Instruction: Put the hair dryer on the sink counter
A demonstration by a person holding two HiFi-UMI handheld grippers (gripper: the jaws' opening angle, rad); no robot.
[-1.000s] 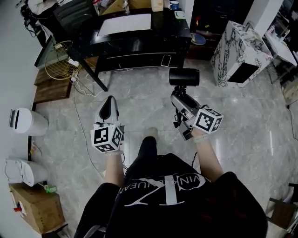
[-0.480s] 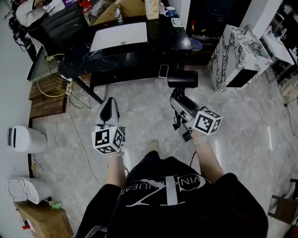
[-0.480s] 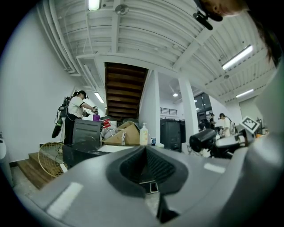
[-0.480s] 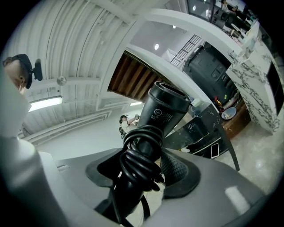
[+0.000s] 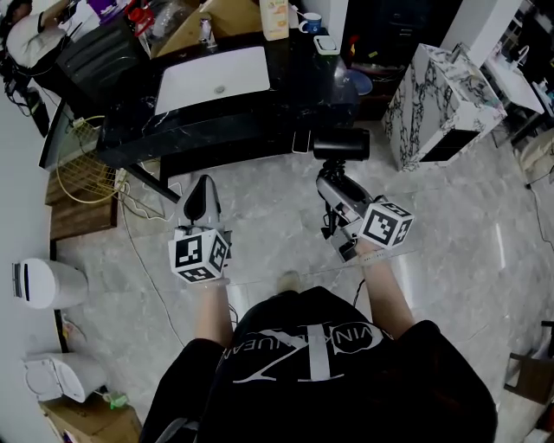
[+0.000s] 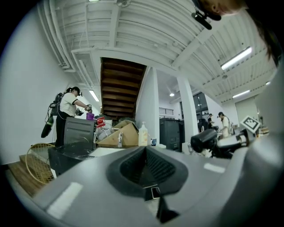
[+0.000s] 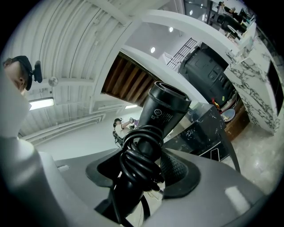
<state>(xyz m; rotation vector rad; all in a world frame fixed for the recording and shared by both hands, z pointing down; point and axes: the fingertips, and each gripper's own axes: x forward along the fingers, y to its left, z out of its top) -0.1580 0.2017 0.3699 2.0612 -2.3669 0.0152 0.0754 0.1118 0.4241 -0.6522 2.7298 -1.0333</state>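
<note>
Two grippers are held out over a pale marble-look floor (image 5: 260, 216) in the head view, both short of the black sink counter (image 5: 299, 86) that runs across the top of the picture. The right gripper (image 5: 334, 179) has its jaws clamped on the handle of the black hair dryer (image 5: 341, 144). The right gripper view shows the handle, with its black cord (image 7: 138, 156) wound round it in loops, pinched between the ribbed pads (image 7: 176, 170), and the barrel rises past them and tilts away. The dryer is thus in the air, close to the counter's front edge near its right end and not touching it. The left gripper (image 5: 201, 194) carries nothing: its own view shows the two dark pads drawn together at their tips, with only a narrow slot lower down. On the counter sit a white rectangular basin (image 5: 213, 80), a pale pump bottle (image 5: 274, 16) and a blue cup (image 5: 311, 21). A small white item (image 5: 325, 43) sits at the right end, perhaps a dish, though it is too small to tell. A white marble-patterned cabinet (image 5: 437, 99) stands to the right of the counter. A gold wire basket (image 5: 78, 169) is at its left.
</note>
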